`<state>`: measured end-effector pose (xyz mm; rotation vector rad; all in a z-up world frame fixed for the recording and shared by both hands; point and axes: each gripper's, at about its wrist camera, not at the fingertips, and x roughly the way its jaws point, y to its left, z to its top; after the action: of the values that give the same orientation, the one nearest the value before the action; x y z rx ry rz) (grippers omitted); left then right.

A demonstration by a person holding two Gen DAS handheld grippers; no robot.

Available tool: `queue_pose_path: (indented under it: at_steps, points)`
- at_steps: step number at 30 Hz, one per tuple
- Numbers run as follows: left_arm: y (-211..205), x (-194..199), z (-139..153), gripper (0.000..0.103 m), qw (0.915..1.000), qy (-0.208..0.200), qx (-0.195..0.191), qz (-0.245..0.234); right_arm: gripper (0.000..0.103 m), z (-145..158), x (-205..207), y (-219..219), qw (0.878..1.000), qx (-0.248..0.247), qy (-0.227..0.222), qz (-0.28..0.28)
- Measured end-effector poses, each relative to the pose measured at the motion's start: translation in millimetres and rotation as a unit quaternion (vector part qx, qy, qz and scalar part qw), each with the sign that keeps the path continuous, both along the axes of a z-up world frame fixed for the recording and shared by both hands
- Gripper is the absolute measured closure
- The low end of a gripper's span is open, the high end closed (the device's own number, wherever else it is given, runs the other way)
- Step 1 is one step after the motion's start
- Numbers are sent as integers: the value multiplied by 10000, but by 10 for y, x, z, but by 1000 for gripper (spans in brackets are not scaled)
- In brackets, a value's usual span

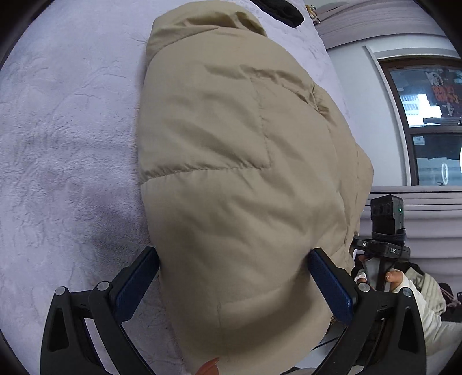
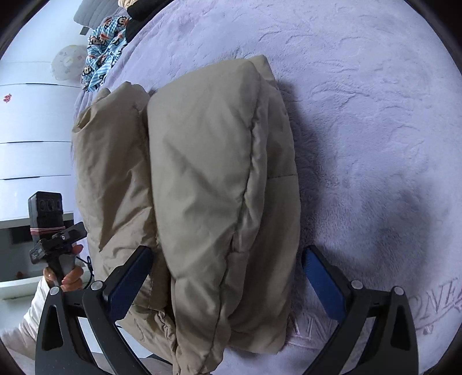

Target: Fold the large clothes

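Observation:
A beige puffer jacket (image 1: 231,144) lies folded into a thick bundle on a lavender plush bed cover (image 1: 57,144). My left gripper (image 1: 234,277) hangs over its near end with the jaws wide. The padded bulk fills the gap between the blue pads (image 1: 138,282). In the right wrist view the jacket (image 2: 202,173) shows a folded layer on top and a sleeve or side panel to the left. My right gripper (image 2: 228,274) is open around the near end. Its left pad (image 2: 130,282) rests against the fabric and the right one stands apart over the bed cover (image 2: 375,115).
A black garment (image 1: 283,11) lies at the far end of the bed, and a blue cartoon-print cloth (image 2: 104,49) at the far left edge. A window (image 1: 427,115) and white drawers (image 2: 29,144) flank the bed. Each view shows the other handle in a hand (image 2: 69,279).

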<state>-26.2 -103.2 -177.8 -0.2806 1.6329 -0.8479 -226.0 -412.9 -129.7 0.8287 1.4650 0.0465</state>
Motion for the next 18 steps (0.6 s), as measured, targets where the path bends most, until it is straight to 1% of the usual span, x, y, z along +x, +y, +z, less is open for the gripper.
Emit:
queue_pose_path:
  at_steps: [1, 4, 6, 9, 11, 12, 13, 14, 16, 17, 18]
  points:
    - [-16, 17, -47, 0, 10000, 25, -27, 19, 0, -50, 23, -20, 9999, 163, -51, -14]
    - [-43, 82, -175, 0, 9996, 176, -151, 135, 0, -131, 113, -39, 9951, 857, -489, -48]
    - [-59, 101, -258, 0, 9993, 257, -218, 184, 0, -180, 188, -6, 9922, 1072, -635, -4]
    - [-126, 63, -282, 0, 9993, 252, -119, 240, 0, -292, 303, 80, 9942, 981, -429, 142]
    - [-222, 10, -215, 0, 9997, 81, 102, 199, 0, -328, 341, 123, 9958, 876, -252, 121]
    - [-271, -18, -162, 2, 9996, -40, 229, 186, 0, -325, 346, 125, 9963, 830, -201, 60]
    - [-310, -36, -97, 7, 9991, -169, 336, 187, 0, -315, 342, 119, 9967, 799, -160, -15]
    - [-345, -58, -28, 10, 9985, -308, 421, 177, 3, -309, 332, 112, 9968, 792, -120, -78]
    - [-410, -112, 99, 21, 9971, -558, 511, 128, 18, -287, 294, 97, 9948, 977, -137, -235]
    - [-431, -136, 163, 24, 9963, -674, 529, 93, 29, -261, 275, 93, 9936, 1069, -190, -308]
    - [-441, -155, 223, 27, 9957, -766, 517, 71, 36, -227, 266, 98, 9933, 1089, -236, -319]
